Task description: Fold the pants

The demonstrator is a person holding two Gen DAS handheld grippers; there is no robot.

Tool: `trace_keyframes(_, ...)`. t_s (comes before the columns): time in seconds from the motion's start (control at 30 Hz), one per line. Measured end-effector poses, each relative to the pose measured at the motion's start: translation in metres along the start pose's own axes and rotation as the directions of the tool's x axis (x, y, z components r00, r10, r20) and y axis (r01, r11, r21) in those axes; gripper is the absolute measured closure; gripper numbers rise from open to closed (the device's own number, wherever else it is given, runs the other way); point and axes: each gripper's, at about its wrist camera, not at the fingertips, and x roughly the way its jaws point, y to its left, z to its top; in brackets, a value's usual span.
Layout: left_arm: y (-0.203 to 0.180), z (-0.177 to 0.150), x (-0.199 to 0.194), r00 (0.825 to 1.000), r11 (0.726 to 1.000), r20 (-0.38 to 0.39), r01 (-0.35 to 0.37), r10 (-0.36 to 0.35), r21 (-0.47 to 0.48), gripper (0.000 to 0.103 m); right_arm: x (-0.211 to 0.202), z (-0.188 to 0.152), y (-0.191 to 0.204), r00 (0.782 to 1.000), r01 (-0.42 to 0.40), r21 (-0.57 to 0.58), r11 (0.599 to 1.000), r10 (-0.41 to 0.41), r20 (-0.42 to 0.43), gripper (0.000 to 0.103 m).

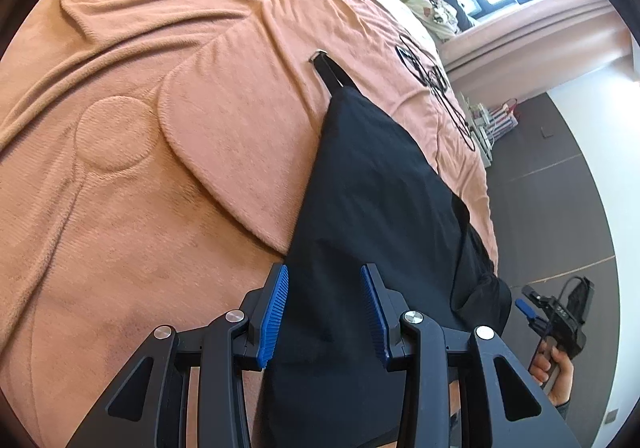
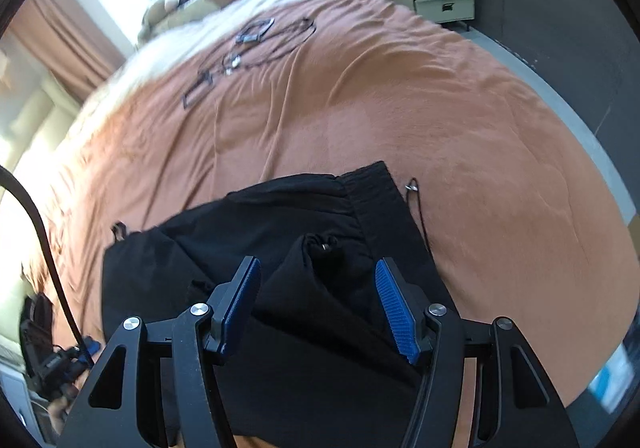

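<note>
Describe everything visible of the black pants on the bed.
The black fabric pants look like thin, matte cloth, lying partly folded and rumpled on the orange fleece blanket. A gathered elastic waistband faces the far side, with a thin drawstring trailing onto the blanket. Neither hand-held gripper clamps them.

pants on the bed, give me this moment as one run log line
pants: black, lying bunched on orange blanket | left claw: open over pants | right claw: open above pants, holding nothing

Left gripper (image 1: pixel 324 312) parted — right gripper (image 2: pixel 318 302) too
</note>
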Motion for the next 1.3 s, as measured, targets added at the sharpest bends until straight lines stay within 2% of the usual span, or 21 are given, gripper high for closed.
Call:
trace_keyframes(0.13, 0.006, 0.003, 0.002, 1.000, 1.000, 0.009, 0.007, -0.007, -0.023, 0.063, 0.028, 0.021, 0.019, 0.996, 0.035, -0.047, 0.998, -0.039, -0.084, 0.045)
trace_keyframes(0.27, 0.009, 0.007, 0.007, 1.000, 0.999, 0.007, 0.020, -0.020, -0.039, 0.063, 0.062, 0.043, 0.043, 0.980, 0.103, -0.146, 0.984, -0.126, -0.152, 0.045)
trace_keyframes(0.37, 0.014, 0.008, 0.009, 1.000, 0.998, 0.006, 0.029, -0.029, -0.051, 0.063, 0.086, 0.050, 0.058, 0.950, 0.183, -0.261, 0.948, -0.239, -0.203, 0.045)
trace_keyframes(0.43, 0.017, 0.009, 0.010, 0.999, 0.998, 0.006, 0.034, -0.033, -0.057, 0.063, 0.099, 0.052, 0.064, 0.915, 0.250, -0.342, 0.906, -0.337, -0.224, 0.045)
trace_keyframes(0.5, 0.019, 0.009, 0.010, 0.999, 0.998, 0.003, 0.039, -0.039, -0.058, 0.063, 0.105, 0.051, 0.067, 0.901, 0.245, -0.367, 0.897, -0.351, -0.255, 0.045)
trace_keyframes(0.57, 0.022, 0.010, 0.010, 0.999, 0.997, 0.006, 0.039, -0.039, -0.064, 0.063, 0.105, 0.050, 0.070, 0.898, 0.230, -0.385, 0.894, -0.347, -0.269, 0.064)
trace_keyframes(0.6, 0.024, 0.010, 0.010, 0.999, 0.997, 0.007, 0.038, -0.038, -0.069, 0.063, 0.104, 0.050, 0.070, 0.902, 0.209, -0.382, 0.900, -0.329, -0.281, 0.081)
trace_keyframes(0.73, 0.025, 0.009, 0.010, 0.999, 0.996, 0.000, 0.044, -0.044, -0.076, 0.063, 0.097, 0.044, 0.068, 0.913, 0.181, -0.398, 0.900, -0.304, -0.271, 0.091)
trace_keyframes(0.87, 0.023, 0.007, 0.005, 0.999, 0.997, 0.004, 0.048, -0.048, -0.062, 0.063, 0.064, 0.042, 0.065, 0.949, 0.176, -0.388, 0.905, -0.261, -0.178, 0.092)
trace_keyframes(1.0, 0.017, 0.006, 0.001, 0.999, 0.998, 0.011, 0.048, -0.048, -0.051, 0.063, 0.025, 0.046, 0.064, 0.982, 0.164, -0.359, 0.919, -0.188, -0.031, 0.093)
trace_keyframes(1.03, 0.017, 0.005, 0.000, 0.999, 0.998, 0.011, 0.047, -0.046, -0.047, 0.063, 0.025, 0.046, 0.064, 0.982, 0.164, -0.359, 0.919, -0.188, -0.031, 0.093)
trace_keyframes(1.1, 0.017, 0.004, 0.000, 0.999, 0.998, 0.012, 0.045, -0.045, -0.047, 0.063, 0.005, 0.045, 0.062, 0.987, 0.162, -0.346, 0.924, -0.150, 0.062, 0.093)
trace_keyframes(1.2, 0.017, 0.004, 0.000, 0.999, 0.998, 0.011, 0.041, -0.041, -0.049, 0.063, -0.008, 0.044, 0.055, 0.978, 0.172, -0.329, 0.929, -0.121, 0.167, 0.093)
trace_keyframes(1.23, 0.017, 0.004, 0.000, 0.999, 0.998, 0.011, 0.040, -0.039, -0.049, 0.063, -0.005, 0.043, 0.049, 0.974, 0.187, -0.305, 0.934, -0.136, 0.180, 0.092)
trace_keyframes(1.3, 0.017, 0.004, 0.001, 0.999, 0.998, 0.010, 0.034, -0.033, -0.050, 0.063, 0.008, 0.043, 0.040, 0.978, 0.193, -0.277, 0.941, -0.160, 0.137, 0.088)
